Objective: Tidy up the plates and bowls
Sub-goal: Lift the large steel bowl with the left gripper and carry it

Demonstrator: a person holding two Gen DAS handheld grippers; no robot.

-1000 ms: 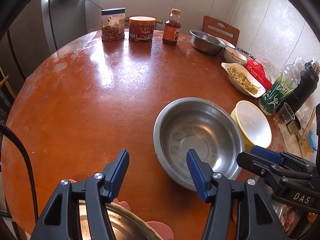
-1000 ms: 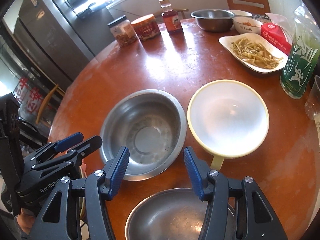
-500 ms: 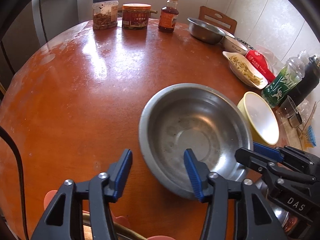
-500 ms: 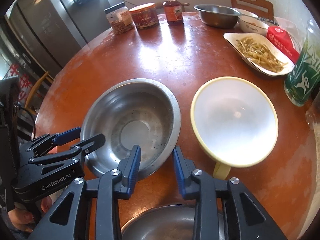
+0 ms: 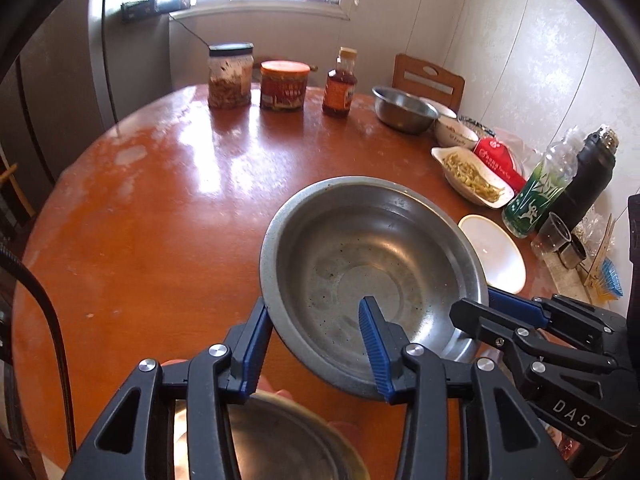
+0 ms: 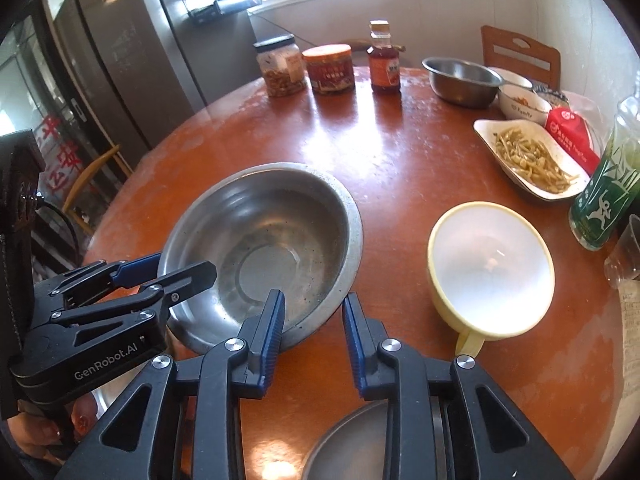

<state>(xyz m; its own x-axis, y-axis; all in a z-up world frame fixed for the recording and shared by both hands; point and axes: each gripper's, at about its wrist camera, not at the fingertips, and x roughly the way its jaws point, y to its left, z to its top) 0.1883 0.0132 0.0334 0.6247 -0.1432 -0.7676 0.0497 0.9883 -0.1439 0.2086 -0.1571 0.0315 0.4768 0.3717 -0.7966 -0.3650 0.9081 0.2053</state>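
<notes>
A large steel bowl (image 5: pixel 372 264) sits on the round wooden table (image 5: pixel 160 208), tilted up at its near side. My left gripper (image 5: pixel 316 344) straddles its near rim, one finger inside and one outside, with a gap still showing. My right gripper (image 6: pixel 314 324) straddles the bowl's (image 6: pixel 264 240) near right rim the same way, its left finger inside the bowl. A yellow-rimmed white bowl (image 6: pixel 490 268) stands to the right. Another steel dish (image 6: pixel 352 444) lies below my right gripper and one (image 5: pixel 280 440) below my left.
Two jars (image 5: pixel 230 76) and a sauce bottle (image 5: pixel 340 84) stand at the back. A small steel bowl (image 5: pixel 404 110), a white bowl (image 5: pixel 454 132), a dish of food (image 5: pixel 474 176), a green bottle (image 5: pixel 540 192), a black flask (image 5: pixel 588 184) and a cup (image 5: pixel 552 236) line the right side.
Both grippers moved in onto the large steel bowl's near rim and narrowed. The bowl has tipped up and sits closer in both views.
</notes>
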